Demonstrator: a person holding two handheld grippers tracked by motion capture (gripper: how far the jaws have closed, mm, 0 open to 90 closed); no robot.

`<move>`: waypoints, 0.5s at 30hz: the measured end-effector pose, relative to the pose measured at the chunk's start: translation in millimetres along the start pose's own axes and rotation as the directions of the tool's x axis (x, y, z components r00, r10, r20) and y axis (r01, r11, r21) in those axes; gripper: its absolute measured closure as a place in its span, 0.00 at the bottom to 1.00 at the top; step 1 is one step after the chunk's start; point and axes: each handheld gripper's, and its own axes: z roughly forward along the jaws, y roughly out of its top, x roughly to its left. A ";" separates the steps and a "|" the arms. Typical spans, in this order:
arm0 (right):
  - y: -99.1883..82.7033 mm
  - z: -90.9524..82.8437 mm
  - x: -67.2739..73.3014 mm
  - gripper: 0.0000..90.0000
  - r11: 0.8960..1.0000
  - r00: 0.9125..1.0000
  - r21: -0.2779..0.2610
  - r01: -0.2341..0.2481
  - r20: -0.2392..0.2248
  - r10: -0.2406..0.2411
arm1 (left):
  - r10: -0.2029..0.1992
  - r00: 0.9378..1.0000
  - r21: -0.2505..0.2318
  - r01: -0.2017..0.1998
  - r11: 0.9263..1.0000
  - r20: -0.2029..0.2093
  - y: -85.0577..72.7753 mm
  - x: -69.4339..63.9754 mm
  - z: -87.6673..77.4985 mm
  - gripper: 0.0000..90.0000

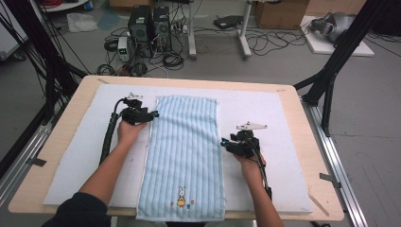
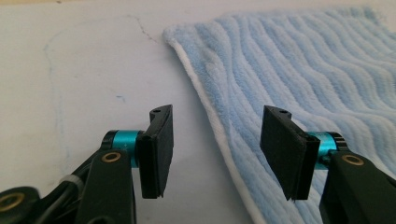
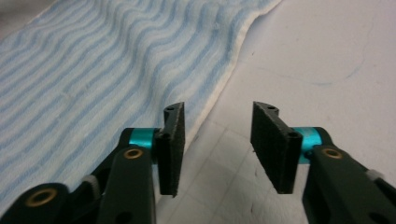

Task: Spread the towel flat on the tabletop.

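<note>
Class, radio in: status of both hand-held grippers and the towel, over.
Left hand-held gripper open at towel edge. Right hand-held gripper open beside opposite edge. Towel flat. Nothing obstructing.

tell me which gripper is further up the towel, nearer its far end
The left gripper. It sits at the towel's left edge near the far corner, while the right gripper is at the right edge around mid-length. Both are open.

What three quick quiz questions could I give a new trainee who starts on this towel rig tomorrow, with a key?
1. True or false: the left gripper is clamped on the blue striped towel.
2. Which towel edge does the right gripper face: A the person's left long edge, B the person's right long edge, C the far short edge?
3. Fill in: the embroidered rabbit sits at the towel's ____ end.

Key: 1 false, its jaws stand open; 2 B; 3 near.
</note>
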 end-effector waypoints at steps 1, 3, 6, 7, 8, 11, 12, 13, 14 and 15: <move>1.0 1.7 -0.5 0.70 1.000 1.000 -0.013 0.004 0.009 -0.004 | -0.005 1.000 -0.003 0.005 1.000 0.005 -1.8 -0.4 -3.5 0.50; 6.3 6.9 -2.4 0.75 0.999 0.999 -0.030 0.009 0.047 -0.008 | -0.001 1.000 -0.025 0.001 1.000 0.018 -6.6 -1.9 -11.2 0.50; 21.2 21.9 -11.8 0.74 0.999 0.998 -0.035 -0.039 0.044 0.040 | 0.000 0.999 -0.023 0.001 1.000 0.041 -11.3 -4.0 -19.4 0.50; 26.9 29.5 -14.2 0.71 0.999 0.998 -0.019 -0.034 0.057 0.035 | 0.006 0.999 -0.026 -0.004 1.000 0.045 -12.8 -4.7 -22.4 0.50; 32.6 37.4 -16.7 0.67 0.999 0.997 0.001 -0.047 0.055 0.047 | 0.006 0.999 -0.033 -0.004 0.999 0.051 -14.6 -5.4 -24.6 0.50; 45.9 59.8 -23.6 0.58 0.997 0.994 -0.014 -0.078 0.082 0.079 | 0.011 0.998 -0.014 -0.010 1.000 0.061 -18.9 -6.1 -29.8 0.50; 49.8 66.5 -25.9 0.56 0.996 0.992 -0.019 -0.091 0.086 0.092 | 0.015 0.998 -0.020 -0.014 1.000 0.064 -20.8 -6.2 -31.8 0.50; 53.5 72.3 -28.1 0.56 0.992 0.989 -0.029 -0.123 0.082 0.125 | 0.011 0.998 -0.023 -0.010 1.000 0.061 -22.4 -6.6 -33.9 0.50; 57.3 77.6 -29.2 0.56 0.989 0.986 -0.033 -0.143 0.082 0.145 | 0.012 0.998 -0.019 -0.011 1.000 0.060 -23.6 -6.3 -35.9 0.51; 60.9 82.6 -30.4 0.57 0.989 0.986 -0.039 -0.142 0.086 0.145 | 0.010 0.998 -0.017 -0.009 1.000 0.065 -24.8 -6.2 -37.7 0.51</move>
